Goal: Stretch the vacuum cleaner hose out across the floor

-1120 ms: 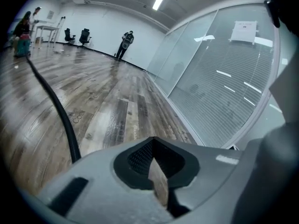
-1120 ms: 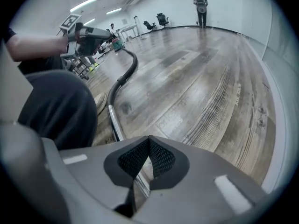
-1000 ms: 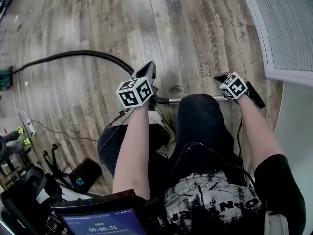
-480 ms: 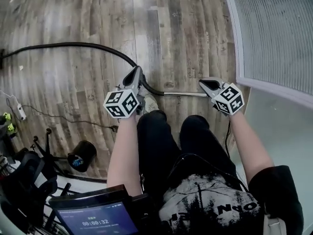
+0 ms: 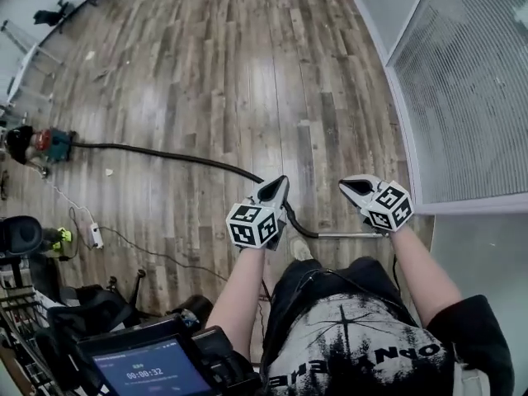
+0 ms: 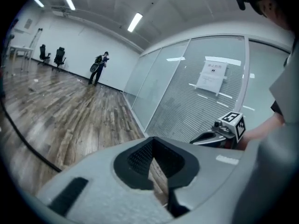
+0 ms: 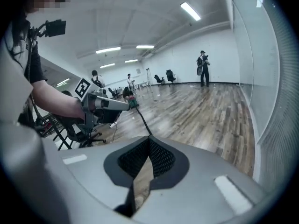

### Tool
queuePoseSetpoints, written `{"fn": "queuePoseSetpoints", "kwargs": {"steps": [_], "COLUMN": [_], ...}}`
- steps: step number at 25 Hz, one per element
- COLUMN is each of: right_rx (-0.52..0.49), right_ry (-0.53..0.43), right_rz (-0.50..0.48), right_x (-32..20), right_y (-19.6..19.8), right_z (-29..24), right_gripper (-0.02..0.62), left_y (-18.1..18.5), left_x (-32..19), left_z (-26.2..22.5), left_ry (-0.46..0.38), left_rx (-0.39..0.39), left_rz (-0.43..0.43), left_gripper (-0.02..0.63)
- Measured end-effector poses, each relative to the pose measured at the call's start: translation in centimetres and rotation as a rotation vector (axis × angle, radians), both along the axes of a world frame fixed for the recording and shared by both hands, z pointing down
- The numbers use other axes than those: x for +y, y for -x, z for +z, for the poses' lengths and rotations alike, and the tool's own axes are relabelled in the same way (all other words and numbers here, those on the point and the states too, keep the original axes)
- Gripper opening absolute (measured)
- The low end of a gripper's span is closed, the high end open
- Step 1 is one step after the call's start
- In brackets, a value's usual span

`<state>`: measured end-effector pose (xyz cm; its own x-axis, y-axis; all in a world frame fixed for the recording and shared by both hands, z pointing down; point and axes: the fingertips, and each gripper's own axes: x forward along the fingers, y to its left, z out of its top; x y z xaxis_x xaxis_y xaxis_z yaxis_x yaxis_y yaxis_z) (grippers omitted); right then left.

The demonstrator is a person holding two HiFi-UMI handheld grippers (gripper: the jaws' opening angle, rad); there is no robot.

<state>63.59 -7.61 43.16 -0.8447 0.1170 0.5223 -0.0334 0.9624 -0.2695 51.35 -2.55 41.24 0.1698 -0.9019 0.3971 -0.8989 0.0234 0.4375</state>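
When checked through its own view, found the left gripper (image 6: 153, 158) clenched: jaws closed tip to tip, only floorboards showing through the slit behind them, nothing grasped. Confirmed the same for the right gripper (image 7: 148, 161) through its own view: jaws shut together, empty. Observed both in the head view held side by side, apart from each other, well clear of the floor, pointing away from the person's body, marker cubes nearest the wrists. Traced the vacuum cleaner hose (image 5: 165, 156), black, lying on the wood floor (image 5: 247, 73): starting at a red and teal machine (image 5: 51, 143) near the left edge, running in a shallow curve toward the person's feet, passing under the left gripper as seen from above, joined there to a bare metal tube (image 5: 338, 236) reaching across beneath the right gripper. Judged the hose untouched by either gripper. Recorded a white power strip (image 5: 95, 236) with a thin cable on the floor to the person's left, a lit screen (image 5: 144, 375) at the bottom edge of the head view, and a glass partition with blinds (image 5: 470, 97) along the right side. Noted a paper sheet (image 6: 212, 75) fixed to that glass in the left gripper view, and another person (image 6: 98, 68) standing far down the room, with office chairs (image 6: 51, 56) further along the same wall.
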Motion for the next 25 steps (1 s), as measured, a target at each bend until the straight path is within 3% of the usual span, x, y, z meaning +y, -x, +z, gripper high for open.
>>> {"fn": "queuePoseSetpoints", "kwargs": {"steps": [7, 14, 25], "right_rx": [-0.177, -0.261, -0.363], "right_ry": [-0.106, -0.171, -0.145], "right_rz": [-0.012, -0.079, -0.291], "right_x": [-0.1, 2.6, 3.2], "right_y": [4.2, 3.3, 1.7], "right_z": [-10.6, -15.5, -19.7], "right_gripper": [0.006, 0.005, 0.006], "left_y": [3.0, -0.7, -4.9], "left_x": [-2.0, 2.1, 3.9], "left_z": [-11.9, -17.3, -18.8], "left_ry": [-0.128, -0.193, -0.176], "left_rx": [-0.160, -0.320, -0.332], "left_rz": [0.001, -0.030, -0.234], "left_gripper": [0.000, 0.000, 0.000]}}
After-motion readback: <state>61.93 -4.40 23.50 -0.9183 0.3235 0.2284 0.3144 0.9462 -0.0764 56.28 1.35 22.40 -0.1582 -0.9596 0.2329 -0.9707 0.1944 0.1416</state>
